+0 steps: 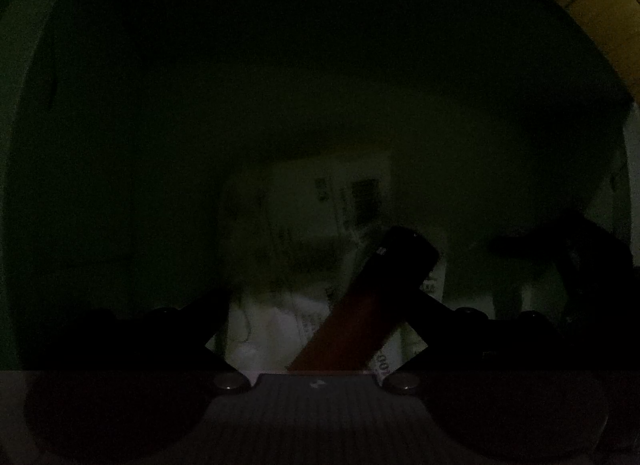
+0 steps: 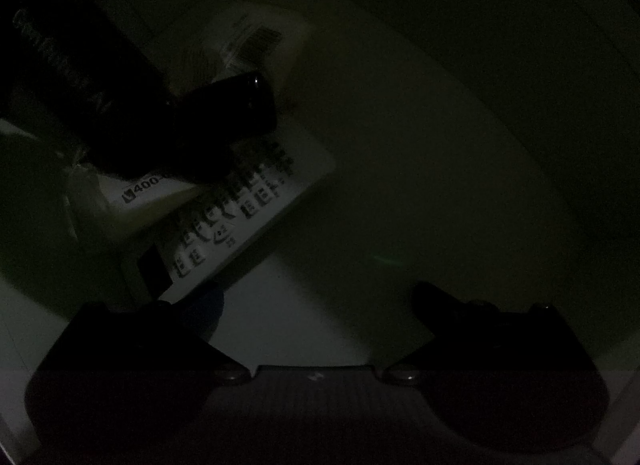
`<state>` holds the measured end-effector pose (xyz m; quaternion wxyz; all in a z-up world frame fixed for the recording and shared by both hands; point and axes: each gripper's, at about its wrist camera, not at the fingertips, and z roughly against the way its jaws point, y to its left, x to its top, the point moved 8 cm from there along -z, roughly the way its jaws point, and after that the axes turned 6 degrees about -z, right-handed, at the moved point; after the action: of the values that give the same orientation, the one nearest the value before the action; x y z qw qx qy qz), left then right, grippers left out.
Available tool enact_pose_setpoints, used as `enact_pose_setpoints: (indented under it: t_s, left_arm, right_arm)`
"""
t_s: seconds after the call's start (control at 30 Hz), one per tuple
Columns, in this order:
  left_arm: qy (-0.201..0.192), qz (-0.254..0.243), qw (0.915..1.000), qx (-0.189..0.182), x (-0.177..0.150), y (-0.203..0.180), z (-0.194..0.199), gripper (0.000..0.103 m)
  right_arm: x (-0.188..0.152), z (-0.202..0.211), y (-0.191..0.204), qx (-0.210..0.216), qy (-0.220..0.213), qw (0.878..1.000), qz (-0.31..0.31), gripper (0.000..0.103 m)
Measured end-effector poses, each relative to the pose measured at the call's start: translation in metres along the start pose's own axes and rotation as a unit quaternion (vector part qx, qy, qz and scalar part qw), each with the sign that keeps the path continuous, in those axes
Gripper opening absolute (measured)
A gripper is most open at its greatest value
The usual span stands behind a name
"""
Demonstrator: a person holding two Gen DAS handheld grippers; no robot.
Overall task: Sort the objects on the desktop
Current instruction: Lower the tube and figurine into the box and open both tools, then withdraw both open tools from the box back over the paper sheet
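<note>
Left wrist view (very dark): left gripper [image 1: 320,329] clasps a red-and-black tube [image 1: 362,313]; right gripper [image 2: 320,317] gapes wide.

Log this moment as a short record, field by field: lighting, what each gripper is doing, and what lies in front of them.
lighting: very dim in both wrist views
left gripper: a red stick with a black cap stands tilted between its fingers; whether it is clamped is too dark to tell
right gripper: open, nothing between its fingers
ahead of right gripper: white printed box lying flat, with a dark glossy object over its far end
container: pale curved wall around the box
</note>
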<state>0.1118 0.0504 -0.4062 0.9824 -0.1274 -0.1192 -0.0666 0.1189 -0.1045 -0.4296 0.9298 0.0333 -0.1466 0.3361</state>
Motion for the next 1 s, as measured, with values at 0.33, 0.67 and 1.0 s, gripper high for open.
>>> enact_pose_setpoints:
  t_s: [0.33,0.67,1.0]
  left_arm:
    - [0.005,0.003,1.0000,-0.001,0.005,-0.008,-0.003,0.096]
    - [0.006,0.015,0.9998,-0.012,0.010,-0.007,0.006,0.095]
    - [-0.032,-0.001,0.9991,-0.027,0.049,-0.022,0.041,0.095]
  right_arm:
    - [-0.005,0.005,-0.002,-0.006,0.002,1.000,0.007,0.103]
    - [-0.006,0.020,-0.013,-0.028,-0.013,1.000,-0.003,0.102]
    - [0.023,0.080,-0.056,-0.008,-0.072,0.996,-0.057,0.102]
